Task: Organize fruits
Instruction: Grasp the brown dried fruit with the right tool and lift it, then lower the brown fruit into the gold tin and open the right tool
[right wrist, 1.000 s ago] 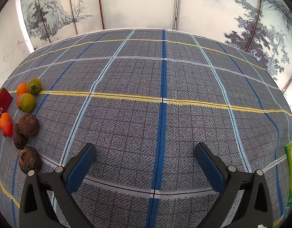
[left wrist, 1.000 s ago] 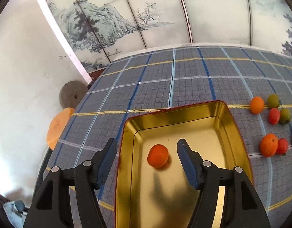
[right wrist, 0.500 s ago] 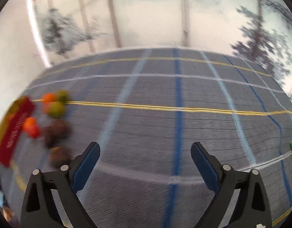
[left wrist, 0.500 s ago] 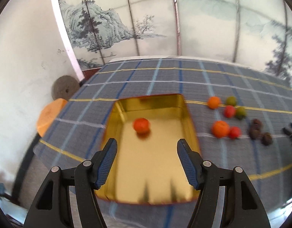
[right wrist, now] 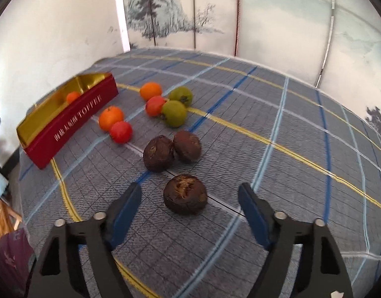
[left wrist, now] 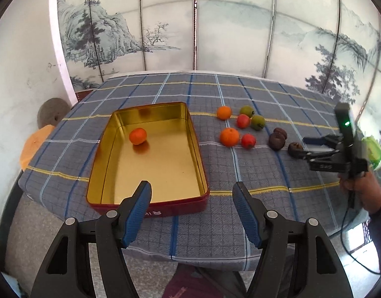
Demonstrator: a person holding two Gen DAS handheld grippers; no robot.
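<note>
A gold tin with red sides [left wrist: 105, 149] sits on the plaid table and holds one orange fruit [left wrist: 138, 135]. To its right lie loose fruits: two oranges [left wrist: 229, 136], two red ones [left wrist: 248, 141], two green ones [left wrist: 258, 122] and three dark brown ones [left wrist: 276, 140]. My left gripper [left wrist: 192, 198] is open and empty, pulled back above the table's near edge. My right gripper [right wrist: 190, 200] is open, its fingers either side of the nearest brown fruit [right wrist: 185, 194], not touching it. The tin also shows in the right wrist view [right wrist: 71, 121].
The right gripper and the hand holding it show at the right of the left wrist view [left wrist: 339, 154]. A green packet [left wrist: 372, 147] lies at the table's right edge. Painted screen panels [left wrist: 195, 24] stand behind the table. An orange stool [left wrist: 34, 144] stands left of it.
My left gripper has pulled back and up from the tin, leaving the orange fruit inside. My right gripper has swung left to the brown fruits and now straddles the nearest one.
</note>
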